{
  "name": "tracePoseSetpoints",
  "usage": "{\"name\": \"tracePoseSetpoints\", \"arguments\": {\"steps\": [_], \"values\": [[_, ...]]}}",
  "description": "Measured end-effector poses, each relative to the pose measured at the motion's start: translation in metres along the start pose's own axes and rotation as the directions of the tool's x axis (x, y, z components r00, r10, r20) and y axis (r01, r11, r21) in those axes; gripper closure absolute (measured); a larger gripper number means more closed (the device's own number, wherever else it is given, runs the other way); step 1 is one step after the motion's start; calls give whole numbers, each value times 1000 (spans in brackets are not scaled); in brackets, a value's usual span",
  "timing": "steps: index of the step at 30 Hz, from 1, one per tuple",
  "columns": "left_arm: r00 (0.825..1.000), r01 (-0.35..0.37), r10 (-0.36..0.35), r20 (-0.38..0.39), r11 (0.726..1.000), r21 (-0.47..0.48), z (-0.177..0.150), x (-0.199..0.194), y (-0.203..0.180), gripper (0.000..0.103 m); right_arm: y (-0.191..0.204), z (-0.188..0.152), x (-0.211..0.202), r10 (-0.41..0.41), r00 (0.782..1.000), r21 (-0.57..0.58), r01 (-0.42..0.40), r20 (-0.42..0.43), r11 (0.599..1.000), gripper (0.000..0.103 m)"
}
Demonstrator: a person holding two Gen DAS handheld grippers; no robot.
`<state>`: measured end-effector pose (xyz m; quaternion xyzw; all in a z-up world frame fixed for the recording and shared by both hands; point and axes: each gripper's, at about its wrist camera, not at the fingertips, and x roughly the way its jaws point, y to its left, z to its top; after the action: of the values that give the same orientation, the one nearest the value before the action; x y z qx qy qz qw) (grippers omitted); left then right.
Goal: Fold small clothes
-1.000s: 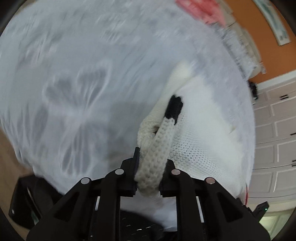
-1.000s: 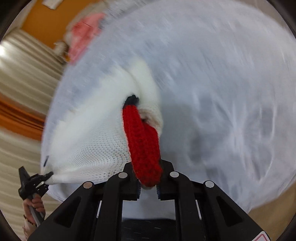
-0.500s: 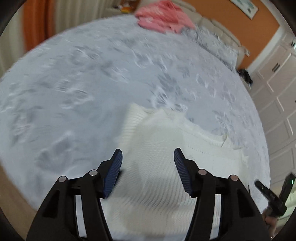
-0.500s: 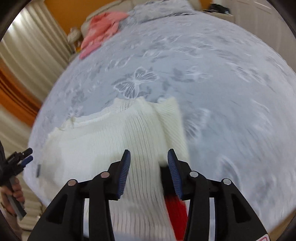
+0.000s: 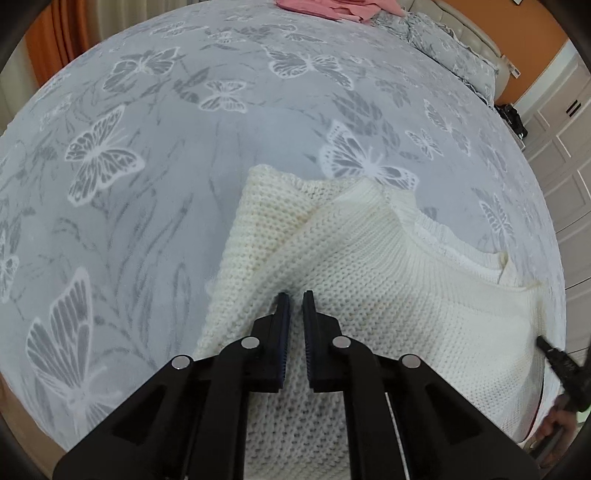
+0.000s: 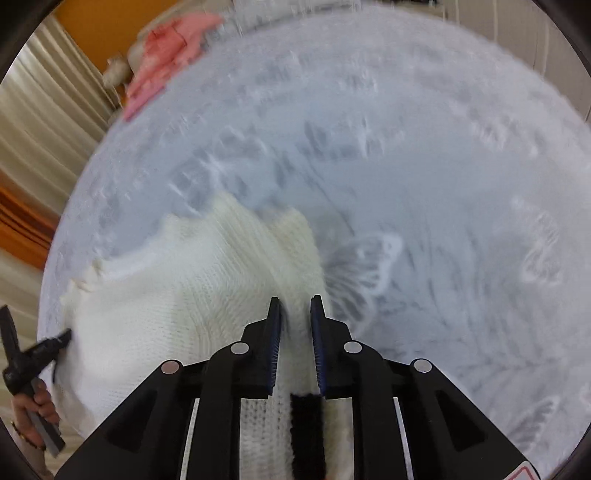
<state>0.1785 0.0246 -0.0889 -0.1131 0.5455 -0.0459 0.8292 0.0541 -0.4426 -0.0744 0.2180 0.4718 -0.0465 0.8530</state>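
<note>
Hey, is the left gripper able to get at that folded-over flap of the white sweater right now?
Probably yes. The left gripper hangs right above the white sweater, its jaws nearly closed with nothing between them, and the folded flap lies just ahead with nothing covering it. It would need to open first.

We see our left gripper (image 5: 293, 295) low in the middle, its two fingers almost together with only a thin gap between them, and the knit shows through that gap. Under it lies a cream knitted sweater (image 5: 406, 295) on a grey bedspread (image 5: 147, 147) printed with white butterflies. One corner of the sweater is folded over on the far left side. At the right edge the tip of the other gripper (image 5: 554, 354) touches the sweater's edge. Pink clothes (image 5: 332, 7) lie far away on the bed.
</note>
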Motion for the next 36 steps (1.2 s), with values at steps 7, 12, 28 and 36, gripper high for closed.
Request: {"name": "tracePoseSetpoints", "arguments": {"steps": [7, 12, 28, 36], "values": [[1000, 14, -14, 15, 1000, -24, -4, -3, 6, 95, 32, -18, 28, -54, 995, -142, 42, -81, 989, 95], [1000, 21, -21, 15, 999, -25, 2, -13, 4, 95, 18, 0, 21, 2, 998, 6, -1, -66, 1000, 99], [999, 35, -36, 5, 993, 114, 50, 23, -30, 99, 47, 50, 64, 53, 992, -143, -69, -113, 987, 96], [998, -47, 44, 55, 997, 58, 67, 30, -2, 101, 16, 61, 80, -11, 996, -89, 3, -89, 996, 97]]}}
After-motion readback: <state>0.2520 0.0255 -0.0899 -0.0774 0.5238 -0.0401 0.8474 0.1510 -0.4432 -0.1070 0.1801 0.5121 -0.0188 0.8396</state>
